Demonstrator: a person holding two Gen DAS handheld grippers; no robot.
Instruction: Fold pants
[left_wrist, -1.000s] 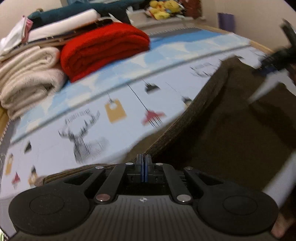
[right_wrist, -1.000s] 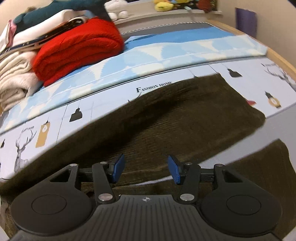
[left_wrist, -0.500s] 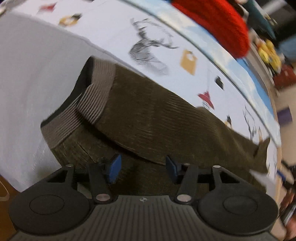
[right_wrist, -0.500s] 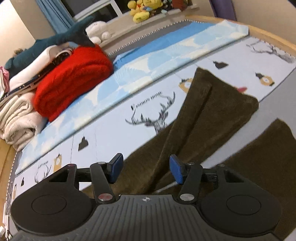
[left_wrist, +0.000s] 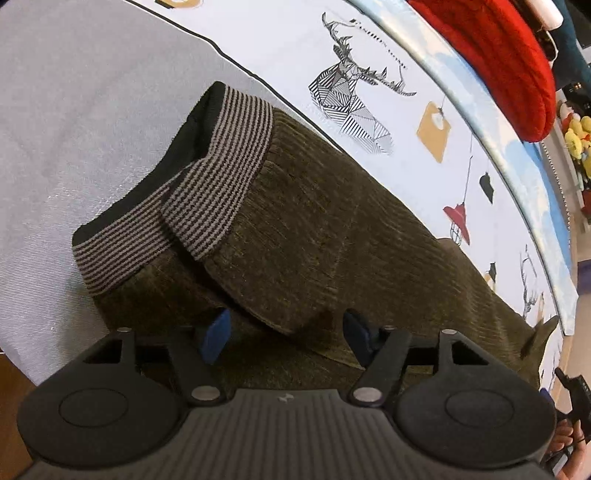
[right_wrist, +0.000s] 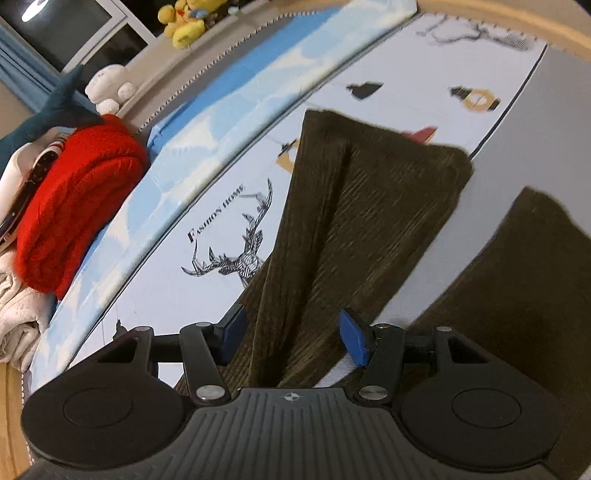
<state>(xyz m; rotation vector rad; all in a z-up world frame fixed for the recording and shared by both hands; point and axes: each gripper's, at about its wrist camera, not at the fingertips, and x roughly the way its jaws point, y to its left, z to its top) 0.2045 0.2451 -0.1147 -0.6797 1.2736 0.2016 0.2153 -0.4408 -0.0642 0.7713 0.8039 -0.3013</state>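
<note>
Olive-brown corduroy pants (left_wrist: 332, 229) lie flat on the printed bedsheet (left_wrist: 369, 44). Their striped ribbed waistband (left_wrist: 218, 162) is at the left in the left wrist view. My left gripper (left_wrist: 286, 336) hangs just over the seat of the pants. Its jaws are opening, and a fold of cloth lies between the blue pads without being pressed. In the right wrist view one pant leg (right_wrist: 354, 221) runs away from me and the other leg (right_wrist: 517, 280) lies to its right. My right gripper (right_wrist: 293, 339) is open above the near leg.
A folded red blanket (right_wrist: 74, 199) and cream towels (right_wrist: 14, 317) are stacked at the far left of the bed. Plush toys (right_wrist: 184, 18) sit on a ledge behind. The wooden bed frame (right_wrist: 517, 18) curves along the far right. A hand (left_wrist: 565, 439) shows at the lower right.
The left gripper went from shut to open, rolled over and sank toward the waistband. The right gripper shifted along the leg and rolled, its jaws a little wider.
</note>
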